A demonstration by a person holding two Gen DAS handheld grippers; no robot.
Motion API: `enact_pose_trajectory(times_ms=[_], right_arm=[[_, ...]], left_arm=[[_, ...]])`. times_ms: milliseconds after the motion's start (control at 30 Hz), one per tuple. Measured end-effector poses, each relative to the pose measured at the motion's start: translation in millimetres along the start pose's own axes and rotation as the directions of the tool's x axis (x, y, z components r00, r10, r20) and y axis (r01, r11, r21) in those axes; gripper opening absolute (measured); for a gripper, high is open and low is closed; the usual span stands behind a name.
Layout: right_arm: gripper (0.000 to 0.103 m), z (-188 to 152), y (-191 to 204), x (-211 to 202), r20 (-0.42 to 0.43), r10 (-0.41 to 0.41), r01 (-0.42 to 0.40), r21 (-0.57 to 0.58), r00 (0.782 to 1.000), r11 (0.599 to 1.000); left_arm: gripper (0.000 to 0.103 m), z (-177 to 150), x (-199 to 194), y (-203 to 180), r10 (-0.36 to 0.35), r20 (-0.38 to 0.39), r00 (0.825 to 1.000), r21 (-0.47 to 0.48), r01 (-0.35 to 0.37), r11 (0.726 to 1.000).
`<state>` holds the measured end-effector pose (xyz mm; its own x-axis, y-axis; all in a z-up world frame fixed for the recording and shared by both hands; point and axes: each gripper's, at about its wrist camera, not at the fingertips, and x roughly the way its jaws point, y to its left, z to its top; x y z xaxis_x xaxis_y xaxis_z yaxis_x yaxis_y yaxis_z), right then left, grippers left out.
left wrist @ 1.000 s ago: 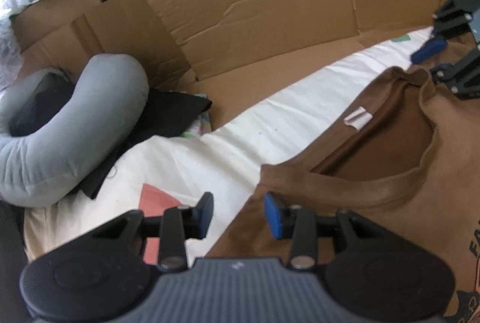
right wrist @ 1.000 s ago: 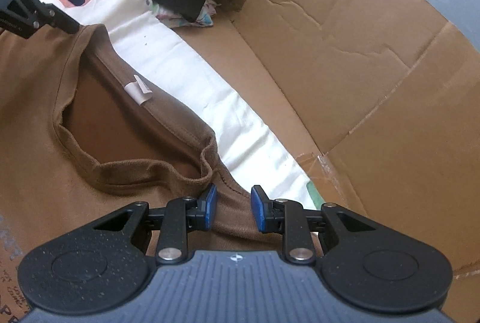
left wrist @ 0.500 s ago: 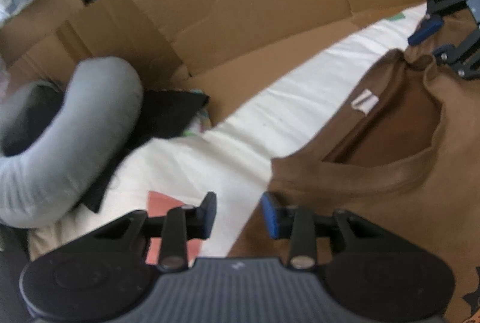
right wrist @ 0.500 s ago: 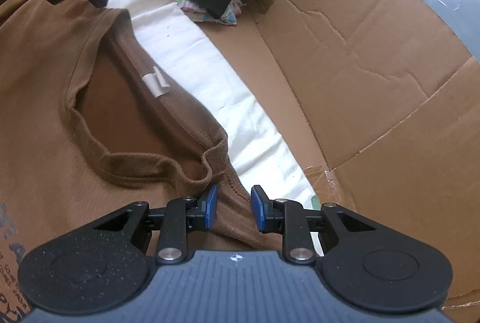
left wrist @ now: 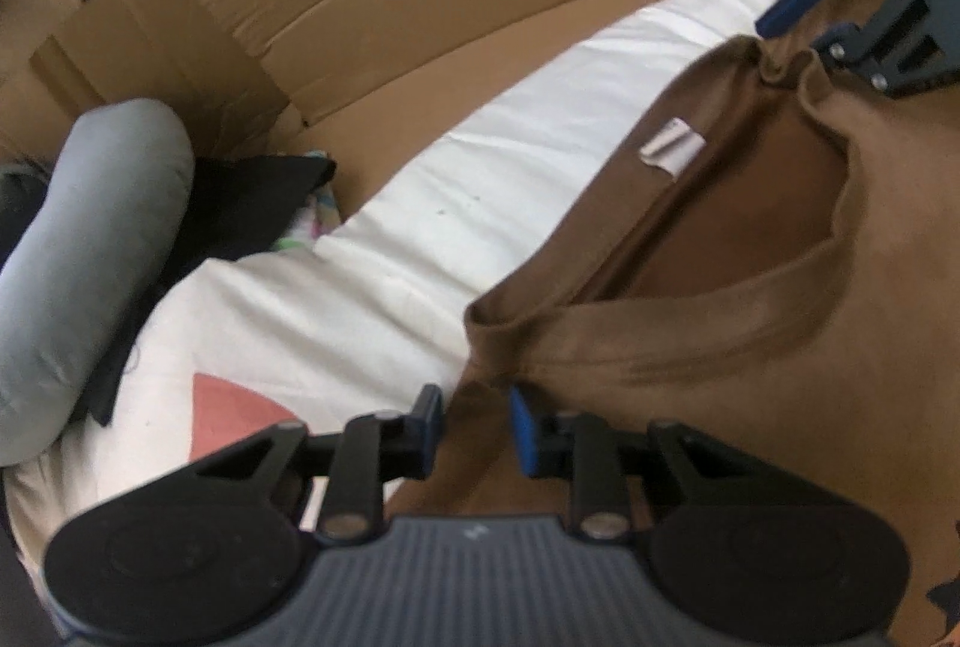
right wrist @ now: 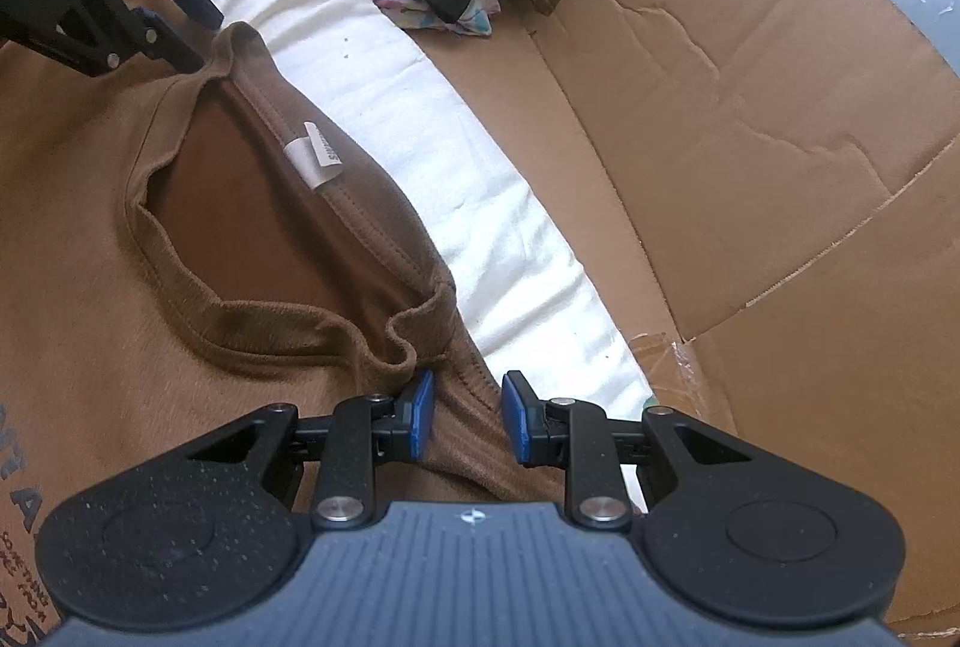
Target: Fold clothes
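The left tongs (left wrist: 472, 428) have just been narrowing around the brown T-shirt's (left wrist: 750, 407) shoulder seam, pads not yet pinching; a grip looks imminent. The right tongs (right wrist: 462, 416) straddle the other shoulder, part open. The shirt lies face-up on the white sheet (left wrist: 420, 239), neckline gaping, label showing.

place: home, bedroom corner | evidence: white bedsheet (left wrist: 420, 239), grey pillow (left wrist: 90, 251), flattened cardboard (right wrist: 750, 107)
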<state>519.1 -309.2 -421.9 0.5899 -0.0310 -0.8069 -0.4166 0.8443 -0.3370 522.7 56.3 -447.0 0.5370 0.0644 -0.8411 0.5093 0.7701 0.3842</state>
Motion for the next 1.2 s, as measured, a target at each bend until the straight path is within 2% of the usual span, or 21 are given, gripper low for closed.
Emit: enact_pose_trajectory(times_ms=[33,100,233,300,367,600,800,900,967,1033,1100,1167,1200], right_arm=[[0.032,0.2,-1.5,0.7,-0.001,0.009,-0.009,0.002,1.000,1.000],[0.031,1.8,-6.7,2.1,-0.011,0.036,-0.035,0.020,0.999,0.999],[0.018,6.8,-13.9,4.5,-0.037,0.093,-0.091,0.055,0.995,0.994],[0.008,8.3,-11.0,3.8,-0.040,0.091,-0.089,0.045,0.995,0.995],[0.004,9.0,-9.1,1.2,-0.032,0.070,-0.069,0.043,0.997,0.997],[0.000,7.7,-5.7,-0.4,0.000,0.002,-0.002,0.062,1.000,0.998],[0.000,13.7,-11.4,9.1,-0.008,-0.079,0.080,0.104,0.997,0.991],[0.000,16.0,-18.5,13.8,-0.019,-0.066,0.068,0.152,0.998,0.986],[0.000,17.3,-24.1,7.5,-0.005,-0.054,0.054,0.183,0.999,0.982],[0.001,17.0,-35.3,-7.6,0.030,-0.026,0.018,0.246,0.999,0.969],[0.007,16.5,-43.1,-25.8,0.075,-0.004,-0.018,0.289,0.997,0.957],[0.022,15.4,-45.8,-43.2,0.112,-0.004,-0.030,0.300,0.994,0.953],[0.023,14.1,-45.7,-48.6,0.119,-0.003,-0.032,0.297,0.993,0.954]], left_arm=[[0.025,1.1,0.7,-1.2,0.000,-0.003,1.000,0.003,0.000,1.000],[0.017,3.4,2.0,-3.6,0.001,-0.010,1.000,0.010,-0.001,1.000],[0.007,5.8,3.2,-9.8,0.014,-0.017,1.000,0.031,-0.014,0.999],[0.005,4.4,1.2,-10.5,0.028,-0.008,1.000,0.035,-0.027,0.999],[0.004,3.4,-2.5,-10.7,0.048,0.008,0.999,0.035,-0.048,0.998],[0.004,3.1,-10.1,-13.1,0.104,0.047,0.994,0.037,-0.105,0.994],[0.004,1.8,-2.6,-17.7,0.115,0.033,0.993,0.037,-0.116,0.993],[0.007,2.8,-0.9,-18.2,0.119,0.030,0.992,0.026,-0.120,0.992],[0.011,3.4,-6.7,-11.1,0.109,0.037,0.993,-0.015,-0.109,0.994],[0.015,1.8,-18.3,-5.7,0.131,0.061,0.990,-0.046,-0.128,0.991],[0.027,0.2,-30.2,-0.9,0.149,0.084,0.985,-0.077,-0.143,0.987],[0.030,-1.5,-44.8,-1.6,0.139,0.109,0.984,-0.103,-0.128,0.986],[0.030,-2.3,-52.1,-1.9,0.135,0.122,0.983,-0.117,-0.121,0.986]])
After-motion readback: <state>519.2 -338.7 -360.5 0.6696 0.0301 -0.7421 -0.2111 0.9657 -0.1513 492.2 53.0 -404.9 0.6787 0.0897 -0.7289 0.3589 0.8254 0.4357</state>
